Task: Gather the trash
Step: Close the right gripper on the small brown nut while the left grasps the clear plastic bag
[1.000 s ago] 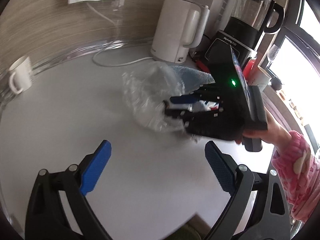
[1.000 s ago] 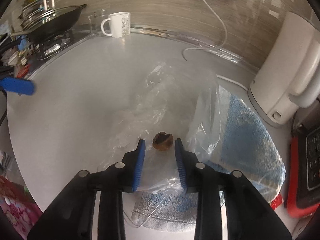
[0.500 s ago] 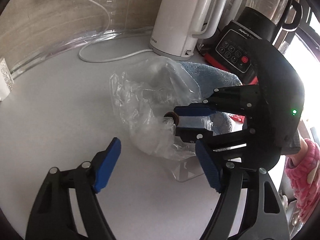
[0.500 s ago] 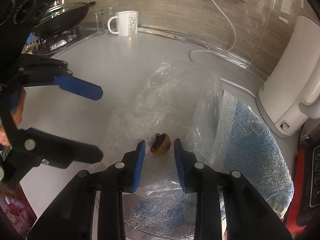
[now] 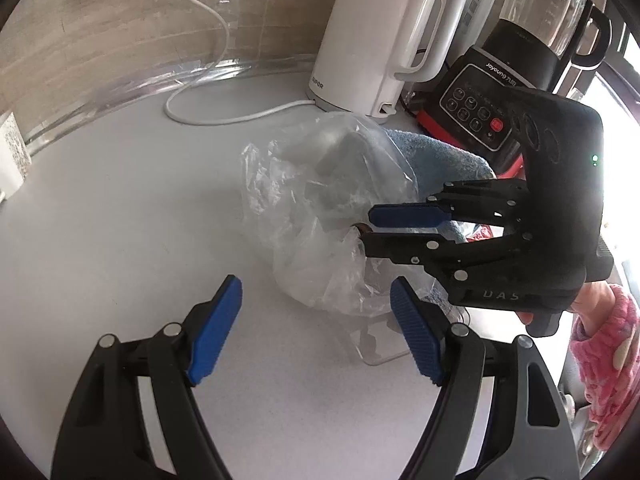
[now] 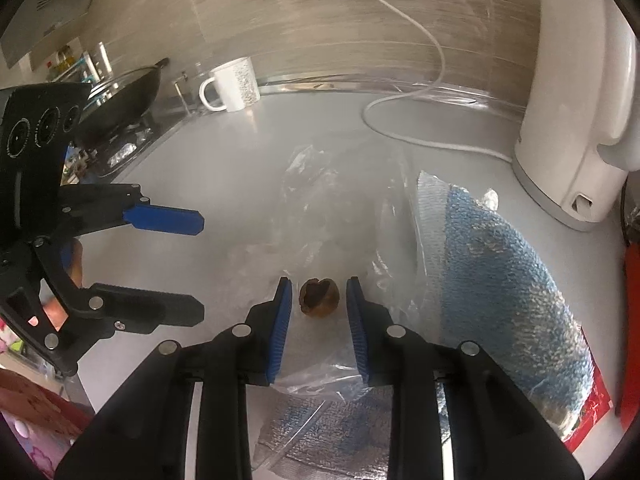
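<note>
The right gripper (image 6: 318, 304) has its blue pads on either side of a small brown nut-like scrap (image 6: 319, 297), with slim gaps visible on both sides, so the jaws are not pressing on it; the scrap sits between them over a crumpled clear plastic bag (image 6: 320, 216) on the grey countertop (image 6: 248, 152). From the left wrist view the same right gripper (image 5: 362, 229) reaches in from the right, its tips at the bag (image 5: 320, 216), with only a sliver of the brown scrap (image 5: 357, 227) showing there. The left gripper (image 5: 316, 320) has its jaws wide apart with nothing between them, poised just in front of the bag's near edge; in the right wrist view it (image 6: 200, 264) comes in from the left. A blue towel (image 6: 492, 264) lies beside and partly under the bag. Behind stand a white kettle (image 5: 376, 36) with its cord (image 5: 224, 118), a black blender (image 5: 520, 60), and farther off a white mug (image 6: 232, 84) and a pan (image 6: 120, 96)
</note>
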Motion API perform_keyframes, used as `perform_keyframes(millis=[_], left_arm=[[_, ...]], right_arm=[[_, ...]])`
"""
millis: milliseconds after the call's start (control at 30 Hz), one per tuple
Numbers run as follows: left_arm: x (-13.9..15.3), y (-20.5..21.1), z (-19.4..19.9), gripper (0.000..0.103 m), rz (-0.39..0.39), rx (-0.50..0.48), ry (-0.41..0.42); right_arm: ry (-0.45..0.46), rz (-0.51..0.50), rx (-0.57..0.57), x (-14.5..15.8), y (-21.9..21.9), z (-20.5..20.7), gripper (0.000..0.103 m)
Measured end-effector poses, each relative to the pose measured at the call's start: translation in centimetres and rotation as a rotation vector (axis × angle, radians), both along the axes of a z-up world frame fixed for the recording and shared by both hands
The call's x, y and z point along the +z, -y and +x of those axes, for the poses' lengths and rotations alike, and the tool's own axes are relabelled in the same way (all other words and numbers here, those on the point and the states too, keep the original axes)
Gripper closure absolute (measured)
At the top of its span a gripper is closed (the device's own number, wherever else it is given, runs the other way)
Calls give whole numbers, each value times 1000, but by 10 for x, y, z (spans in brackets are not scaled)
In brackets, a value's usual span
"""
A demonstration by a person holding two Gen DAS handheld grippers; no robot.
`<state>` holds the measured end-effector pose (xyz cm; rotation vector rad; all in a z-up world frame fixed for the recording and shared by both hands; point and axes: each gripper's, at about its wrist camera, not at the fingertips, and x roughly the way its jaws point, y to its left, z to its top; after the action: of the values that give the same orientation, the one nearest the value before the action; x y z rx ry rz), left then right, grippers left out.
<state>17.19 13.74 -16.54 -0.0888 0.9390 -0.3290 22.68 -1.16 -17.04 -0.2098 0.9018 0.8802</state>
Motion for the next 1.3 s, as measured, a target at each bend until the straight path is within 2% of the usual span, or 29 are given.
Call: perform_keyframes(millis=[67, 167, 233, 333, 567, 633, 733, 833, 900, 1000, 1133, 1300], left_arm=[[2, -2, 2, 31, -10, 15, 9], [3, 0, 11, 50, -32, 24, 8], [-3, 9, 18, 62, -13, 0, -2], [-15, 22, 24, 63, 29, -37, -31], [-24, 27, 27, 63, 28, -44, -58], [-25, 27, 26, 71, 44, -46, -57], [-27, 21, 24, 82, 26, -34, -74], [-28, 19, 24, 92, 9, -30, -81], [-27, 20, 22, 95, 15, -33, -73], [-25, 22, 16, 97, 39, -29, -48], [-15, 17, 10, 97, 17, -10, -29], [17, 5, -10, 97, -10, 12, 34]], right_arm=[[-3, -1, -8, 1, 0, 0, 77], [4, -16, -24, 2, -1, 0, 82], [2, -30, -34, 0, -1, 1, 86], [1, -54, -37, -2, -3, 1, 86], [4, -88, -34, -3, -10, 0, 86], [15, -106, -23, -3, -14, -1, 86], [36, -141, -7, -5, -21, -4, 86], [62, -173, 1, -7, -26, -7, 94], [80, -181, -1, -7, -26, -10, 94], [95, -163, -10, -1, -24, -15, 95], [103, -113, -40, 14, -20, -20, 95], [126, 15, -90, 52, -8, -39, 95]])
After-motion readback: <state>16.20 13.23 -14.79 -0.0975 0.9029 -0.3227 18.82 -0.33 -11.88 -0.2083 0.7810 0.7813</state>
